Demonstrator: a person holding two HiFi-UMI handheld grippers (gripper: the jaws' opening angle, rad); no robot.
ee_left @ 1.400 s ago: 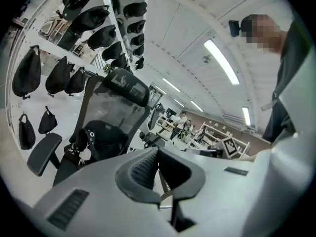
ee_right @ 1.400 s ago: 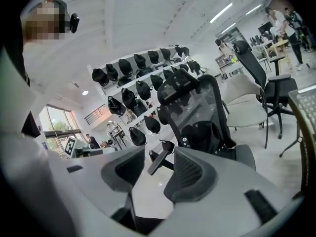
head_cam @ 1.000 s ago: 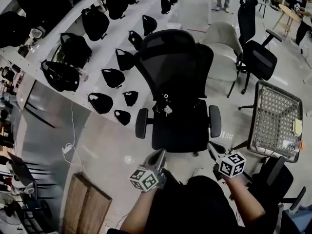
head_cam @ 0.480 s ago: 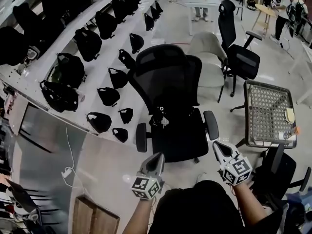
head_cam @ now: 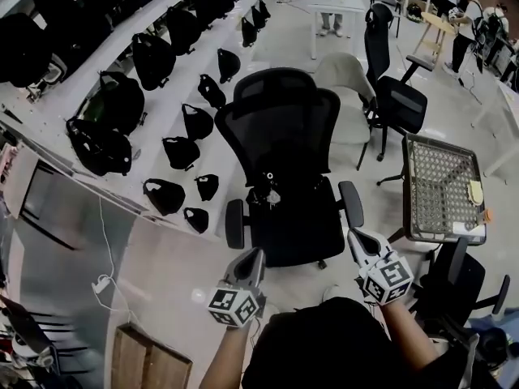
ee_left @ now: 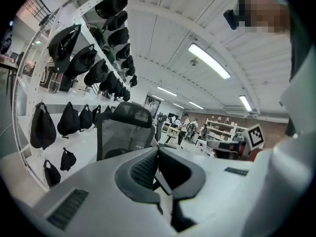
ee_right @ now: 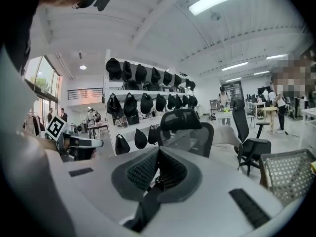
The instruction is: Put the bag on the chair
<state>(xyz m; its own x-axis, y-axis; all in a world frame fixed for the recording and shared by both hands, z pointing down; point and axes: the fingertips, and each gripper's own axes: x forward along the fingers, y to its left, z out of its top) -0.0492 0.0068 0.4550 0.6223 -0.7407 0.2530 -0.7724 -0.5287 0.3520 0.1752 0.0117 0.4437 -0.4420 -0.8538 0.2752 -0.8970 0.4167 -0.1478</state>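
Observation:
A black mesh office chair (head_cam: 284, 152) stands in the middle of the floor, its seat (head_cam: 298, 232) facing me, with a small pale object at the seat's back (head_cam: 269, 193). Several black bags (head_cam: 101, 146) lie on the white shelves (head_cam: 166, 96) to the left. My left gripper (head_cam: 255, 254) is shut and empty, just short of the seat's front left corner. My right gripper (head_cam: 355, 235) is shut and empty beside the right armrest (head_cam: 351, 203). The left gripper view shows the shut gripper (ee_left: 158, 150) and the chair (ee_left: 123, 125) beyond it. The right gripper view shows the same: gripper (ee_right: 159, 151), chair (ee_right: 186, 125).
A pale chair (head_cam: 350, 96) and another black chair (head_cam: 397, 96) stand behind the mesh chair. A wire-mesh cart (head_cam: 442, 186) is at the right, with a dark chair (head_cam: 454, 282) below it. A wooden board (head_cam: 150, 361) lies at lower left. People stand at the far right.
The head view has swung so more of the room's far end shows. Both grippers stay shut near the seat's front; the right one has drifted up a little.

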